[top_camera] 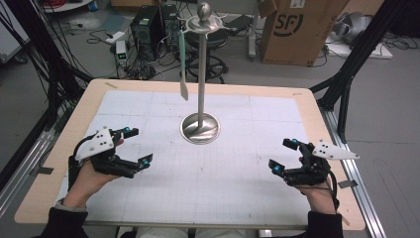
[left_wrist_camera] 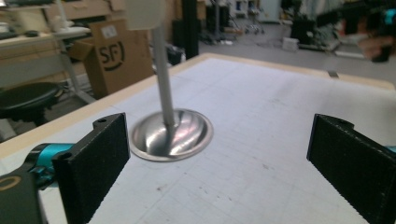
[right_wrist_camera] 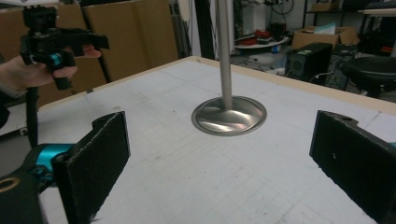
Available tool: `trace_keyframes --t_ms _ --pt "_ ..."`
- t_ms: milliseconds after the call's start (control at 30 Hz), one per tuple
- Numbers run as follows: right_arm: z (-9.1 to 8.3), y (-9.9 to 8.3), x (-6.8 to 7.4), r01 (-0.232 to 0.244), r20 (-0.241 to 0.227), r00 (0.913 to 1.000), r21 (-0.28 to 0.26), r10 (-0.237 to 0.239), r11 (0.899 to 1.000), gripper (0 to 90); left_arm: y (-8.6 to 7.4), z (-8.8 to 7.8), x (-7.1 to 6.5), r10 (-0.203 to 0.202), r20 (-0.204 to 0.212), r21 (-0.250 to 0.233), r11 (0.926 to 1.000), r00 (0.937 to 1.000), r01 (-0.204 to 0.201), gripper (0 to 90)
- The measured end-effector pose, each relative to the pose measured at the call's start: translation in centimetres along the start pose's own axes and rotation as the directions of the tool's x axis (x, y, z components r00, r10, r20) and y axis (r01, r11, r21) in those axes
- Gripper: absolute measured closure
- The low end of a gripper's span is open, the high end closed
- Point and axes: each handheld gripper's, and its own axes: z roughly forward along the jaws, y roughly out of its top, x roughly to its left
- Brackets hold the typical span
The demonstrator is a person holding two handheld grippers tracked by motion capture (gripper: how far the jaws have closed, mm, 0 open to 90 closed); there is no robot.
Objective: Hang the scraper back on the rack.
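Both grippers' fingers (left_wrist_camera: 91, 163) wide open, empty, flanking tall polished steel stand (top_camera: 200, 94); risk of knocking hung pale-green strip (top_camera: 183, 69) loose.

Metal stand (top_camera: 200, 94) mid-table, open mat (top_camera: 223, 173) around

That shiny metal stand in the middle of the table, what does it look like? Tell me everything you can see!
The metal stand looks like polished steel. It has a round, dome-shaped base sitting flat on the white gridded mat, a thin straight pole rising upright from the middle, a flat disc near the top and a ball on the very top. A pale green strip hangs down from the disc's edge, beside the pole. Both grippers are away from the stand, and nothing on the table touches it.
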Motion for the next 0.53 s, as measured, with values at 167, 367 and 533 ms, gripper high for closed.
trace_keyframes --t_ms 167,367,533 --pt "0.1 -0.8 -0.7 -0.013 0.038 0.9992 -0.009 0.013 1.0 3.7 -0.7 -1.3 1.4 -0.032 -0.07 -0.005 0.9995 0.997 0.032 6.4" --pt "0.3 -1.7 -1.2 -0.035 0.071 0.9968 -0.005 0.036 0.999 3.7 -1.4 -1.4 2.0 -0.059 -0.1 0.008 0.9981 0.9932 0.06 6.4" --pt "0.3 -1.8 -1.2 -0.038 0.079 0.9961 -0.001 0.038 0.999 3.7 -1.7 -1.2 2.1 -0.07 -0.093 0.019 0.9972 0.9932 0.072 6.4"
